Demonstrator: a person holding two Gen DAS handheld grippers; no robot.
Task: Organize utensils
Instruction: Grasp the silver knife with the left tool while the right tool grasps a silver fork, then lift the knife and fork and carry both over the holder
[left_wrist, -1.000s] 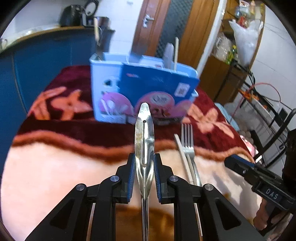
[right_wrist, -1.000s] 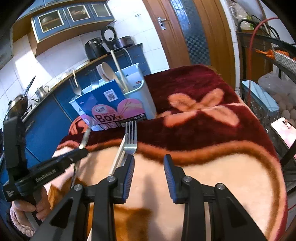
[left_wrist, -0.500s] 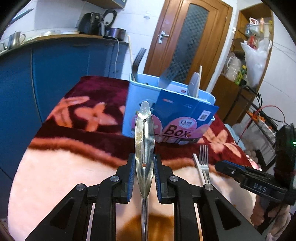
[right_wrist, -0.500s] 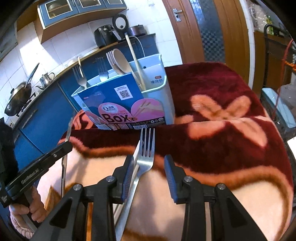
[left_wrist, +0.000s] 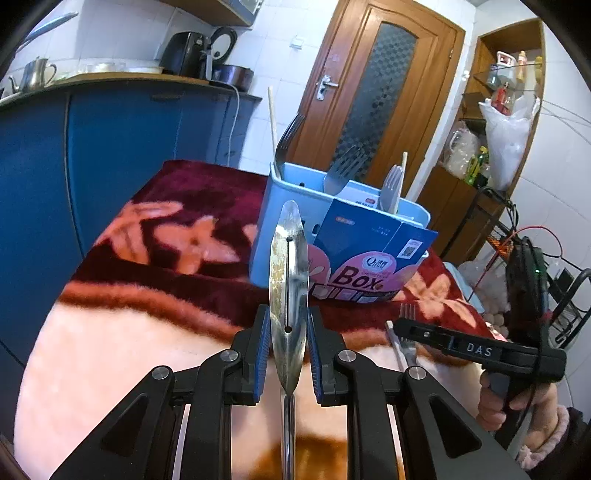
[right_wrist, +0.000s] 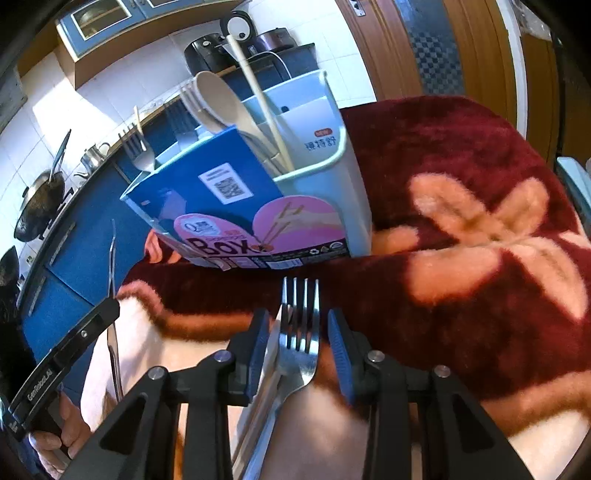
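Left wrist view: left gripper (left_wrist: 289, 334) is clamped on a shiny slotted steel spatula (left_wrist: 289, 280), blade on edge and pointing up between the blue pads. Vs 0.5 s ago the grip is unchanged, but the pale blue plastic utensil caddy (left_wrist: 280, 218) w/ the blue-and-pink "Box" carton (left_wrist: 373, 254) in front sits further right and looks bigger. Steel forks (left_wrist: 345, 170) and a wooden stick stand in the caddy. Right gripper (left_wrist: 402, 326) has come in over the steel table fork (left_wrist: 407, 314) lying on the maroon-and-peach fleece blanket (left_wrist: 155, 325), beside a white-handled utensil (left_wrist: 394, 341).

Right wrist view: right gripper (right_wrist: 295, 332) is open, fingers either side of the fork's (right_wrist: 300, 325) neck, not touching; earlier the fork sat nearer the left finger. Fork tines point at the carton (right_wrist: 236, 218). Wooden spoon (right_wrist: 221, 107) and stick lean in the caddy's (right_wrist: 332, 155) near compartment. Left gripper (right_wrist: 110, 308) w/ the spatula (right_wrist: 112, 266) is at frame left, well apart. Blue kitchen cabinets (right_wrist: 85, 251) behind.
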